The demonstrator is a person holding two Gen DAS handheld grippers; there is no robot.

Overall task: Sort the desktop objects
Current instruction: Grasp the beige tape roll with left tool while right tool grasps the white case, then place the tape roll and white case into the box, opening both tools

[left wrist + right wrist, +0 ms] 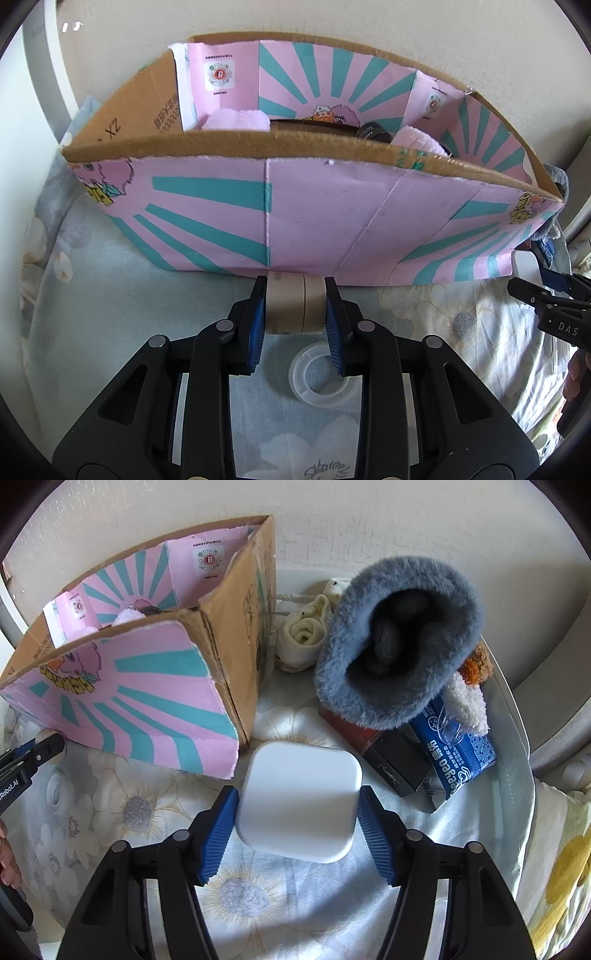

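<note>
Tape roll: the left gripper (pixel 295 308) pinched a beige masking tape roll (pixel 295 304) by its flat sides; two stacked matte paper rings, held just in front of the box wall.
White case: the right gripper (pixel 297 808) clamped a white case (pixel 301 797), a smooth plastic rounded square, near the box's right corner.
Box: the cardboard box (pixel 314 218) stood open-topped, raw brown edges torn, its faces printed pink with teal rays; pink fluffy pieces (pixel 236 120) lay inside.
Clear ring: an empty translucent tape core (pixel 319 373) lay flat on the floral cloth (pixel 110 295), under the left gripper.
Right pile: a grey furry slipper (pixel 399 642), plush and hollowed, rested on a dark red-black carton (pixel 388 753) and a glossy blue packet (pixel 458 753); a cream knitted roll (pixel 303 635) sat far behind, beside the box.
Surface: soft fabric with pale daisies, lightly wrinkled.
</note>
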